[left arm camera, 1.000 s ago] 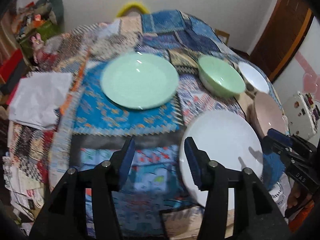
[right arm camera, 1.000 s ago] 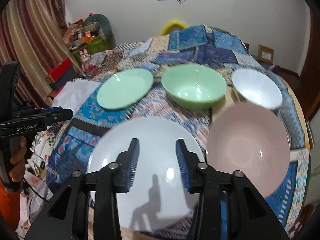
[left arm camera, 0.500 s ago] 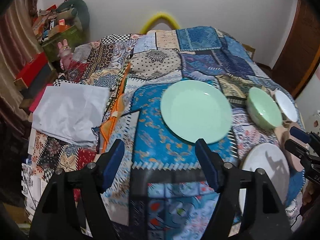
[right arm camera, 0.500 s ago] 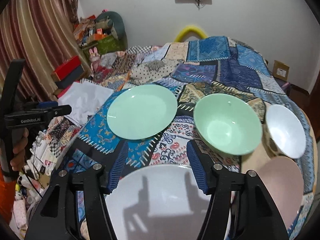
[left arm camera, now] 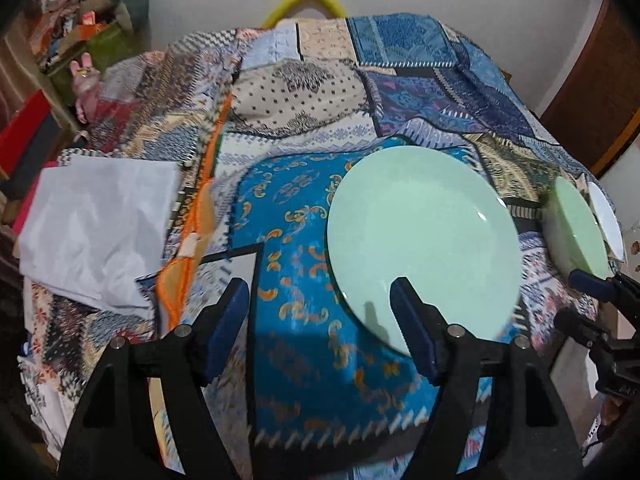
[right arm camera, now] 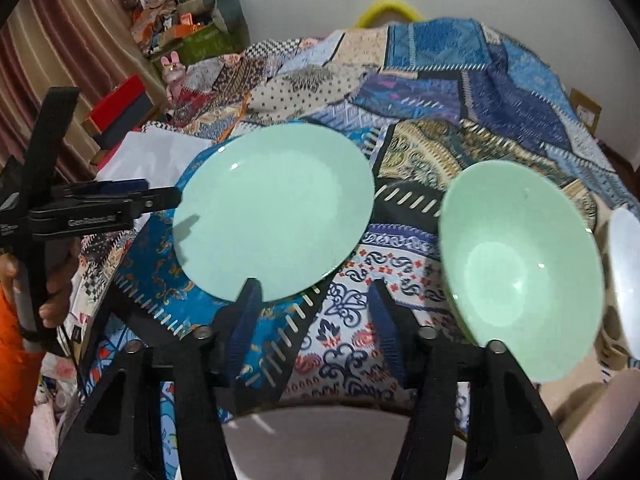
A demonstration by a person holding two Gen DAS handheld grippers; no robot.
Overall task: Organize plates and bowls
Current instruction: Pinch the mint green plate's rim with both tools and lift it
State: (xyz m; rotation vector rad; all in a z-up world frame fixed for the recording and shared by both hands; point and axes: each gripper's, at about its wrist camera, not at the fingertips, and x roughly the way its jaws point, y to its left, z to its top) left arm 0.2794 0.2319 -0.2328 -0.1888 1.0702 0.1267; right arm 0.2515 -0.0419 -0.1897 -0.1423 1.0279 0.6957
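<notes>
Patchwork cloth (right arm camera: 500, 92) covers the whole table, one piece. On it: one white sheet of paper (left arm camera: 96, 224) at far left.

Dishes, counted across both views: two plates, three bowls.
- green plate (right arm camera: 276, 212) – one, centre-left, flat on the blue patch.
- white plate (right arm camera: 320, 440) – one, at the near edge, only its far rim shows, under the right gripper's body.
- green bowl (right arm camera: 520, 264) – one, right of the green plate, apart from it.
- pink bowl (right arm camera: 600, 420) – one, near-right corner, mostly cut off.
- white bowl (right arm camera: 628, 280) – one, right edge, just beside the green bowl; touching or not, cannot tell.

Grippers, two:
- left gripper (left arm camera: 320, 320) – jaws moderately wide, nothing between them but cloth. Its right finger overlaps the near-left rim of the green plate in the picture; contact cannot be told. Plate lies to the right and far side of the gap.
- right gripper (right arm camera: 316, 304) – jaws mid-width and closing, nothing between them. Left finger tip sits at the near rim of the green plate; the gap is over cloth between green plate and green bowl. Holding nothing.

A hand (right arm camera: 56, 292) grips the left gripper's handle at the left edge.
</notes>
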